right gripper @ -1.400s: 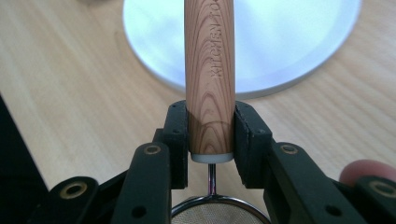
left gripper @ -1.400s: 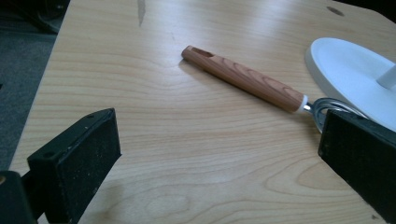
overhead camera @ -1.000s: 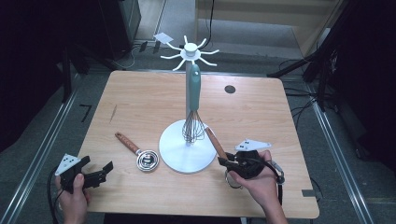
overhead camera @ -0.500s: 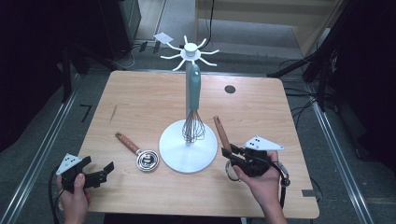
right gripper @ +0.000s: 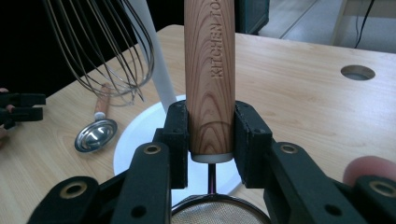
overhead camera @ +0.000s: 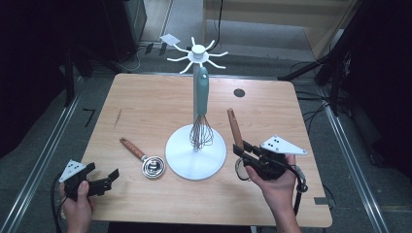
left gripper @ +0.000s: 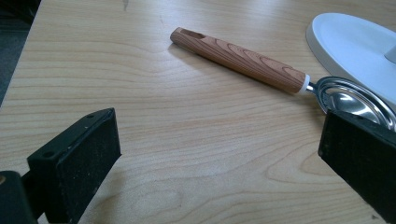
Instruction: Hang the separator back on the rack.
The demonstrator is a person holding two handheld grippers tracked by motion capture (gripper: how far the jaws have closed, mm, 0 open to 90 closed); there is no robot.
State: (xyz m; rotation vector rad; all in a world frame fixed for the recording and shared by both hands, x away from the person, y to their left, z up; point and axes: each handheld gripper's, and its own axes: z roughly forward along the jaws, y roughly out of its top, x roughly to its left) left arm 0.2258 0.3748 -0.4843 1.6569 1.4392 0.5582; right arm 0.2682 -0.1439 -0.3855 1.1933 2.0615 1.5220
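Observation:
A white utensil stand [overhead camera: 196,154] with hook arms at its top [overhead camera: 198,51] rises from mid-table, and a teal-handled whisk [overhead camera: 201,97] hangs from it. My right gripper [overhead camera: 241,150] is shut on the wooden handle [right gripper: 209,60] of a mesh strainer [right gripper: 219,212]. That handle [overhead camera: 235,127] points up and away, just right of the stand's base. A wooden-handled metal measuring spoon [overhead camera: 145,158] lies left of the base. My left gripper [overhead camera: 109,178] rests open at the front left, with the spoon [left gripper: 238,58] ahead of its jaws and apart from them.
The whisk wires [right gripper: 107,51] hang close to the left of the held handle. A round hole [overhead camera: 239,92] sits in the wooden table [overhead camera: 145,107] at the back right. Cables and dark equipment lie on the floor beyond the table's far edge.
My right gripper has shifted slightly right and lifted the strainer, so its handle stands steeper. The left gripper and the spoon have stayed put.

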